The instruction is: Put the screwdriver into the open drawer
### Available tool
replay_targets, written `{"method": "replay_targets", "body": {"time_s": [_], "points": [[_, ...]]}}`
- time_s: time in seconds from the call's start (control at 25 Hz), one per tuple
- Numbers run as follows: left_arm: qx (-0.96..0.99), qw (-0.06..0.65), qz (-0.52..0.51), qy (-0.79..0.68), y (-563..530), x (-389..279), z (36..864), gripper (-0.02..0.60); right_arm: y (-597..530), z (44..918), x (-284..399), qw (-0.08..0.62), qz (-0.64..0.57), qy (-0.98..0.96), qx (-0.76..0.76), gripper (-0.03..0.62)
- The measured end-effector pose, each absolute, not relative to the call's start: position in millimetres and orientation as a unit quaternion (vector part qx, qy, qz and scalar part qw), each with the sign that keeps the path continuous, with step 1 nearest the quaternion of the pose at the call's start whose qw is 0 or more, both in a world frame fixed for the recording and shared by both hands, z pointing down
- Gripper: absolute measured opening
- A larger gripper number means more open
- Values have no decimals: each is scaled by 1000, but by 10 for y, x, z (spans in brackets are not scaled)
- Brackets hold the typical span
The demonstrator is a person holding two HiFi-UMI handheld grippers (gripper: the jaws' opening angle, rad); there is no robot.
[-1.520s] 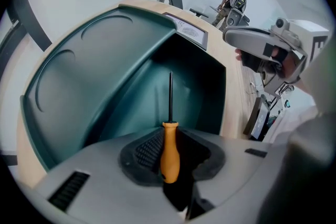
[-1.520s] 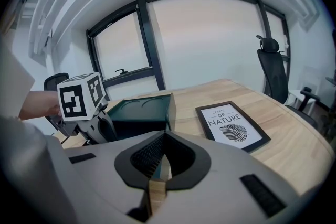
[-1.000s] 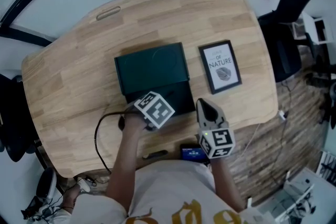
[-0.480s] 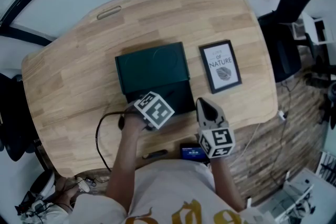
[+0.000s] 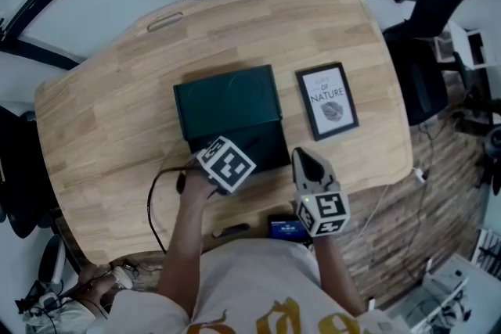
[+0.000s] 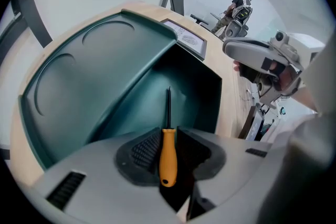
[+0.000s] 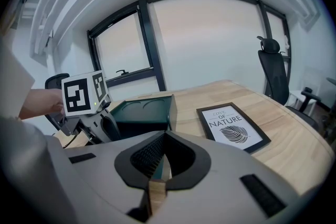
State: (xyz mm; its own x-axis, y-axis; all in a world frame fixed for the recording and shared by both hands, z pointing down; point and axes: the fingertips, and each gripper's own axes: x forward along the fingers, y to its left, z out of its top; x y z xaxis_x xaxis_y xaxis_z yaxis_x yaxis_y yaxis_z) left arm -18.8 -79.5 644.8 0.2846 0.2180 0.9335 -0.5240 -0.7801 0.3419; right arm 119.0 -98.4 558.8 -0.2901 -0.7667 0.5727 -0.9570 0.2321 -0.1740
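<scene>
A slim screwdriver (image 6: 167,150) with a smooth orange handle and a thin dark shaft is clamped by the handle between the jaws of the left gripper (image 6: 168,136). It lies along the jaws, with the shaft pointing forward and its tip over the hollow of the drawer (image 6: 181,93). The drawer is dark green plastic, pulled out towards the person from a low dark green box (image 5: 225,99) on the light wooden table (image 5: 102,129). It stands wide open, and its inside is bare and shadowed.
</scene>
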Motion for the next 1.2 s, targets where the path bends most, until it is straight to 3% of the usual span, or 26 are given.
{"method": "replay_targets", "body": {"time_s": [0.44,0.68,0.88,1.2], "points": [[770,306,529,-185,-979,-288,6255,81,-959,5451,1154,163,244,-774,561,0],[776,307,504,-222,-1002,-394,6173,79,-921,5434,1119,186,231,-771,563,0],[776,298,494,-254,-1023,-454,6160,2,-892,5410,1162,193,226,-762,576,0],[799,280,442,-297,-1024,-441,6077,2,-811,5320,1241,201,210,-752,591,0]]}}
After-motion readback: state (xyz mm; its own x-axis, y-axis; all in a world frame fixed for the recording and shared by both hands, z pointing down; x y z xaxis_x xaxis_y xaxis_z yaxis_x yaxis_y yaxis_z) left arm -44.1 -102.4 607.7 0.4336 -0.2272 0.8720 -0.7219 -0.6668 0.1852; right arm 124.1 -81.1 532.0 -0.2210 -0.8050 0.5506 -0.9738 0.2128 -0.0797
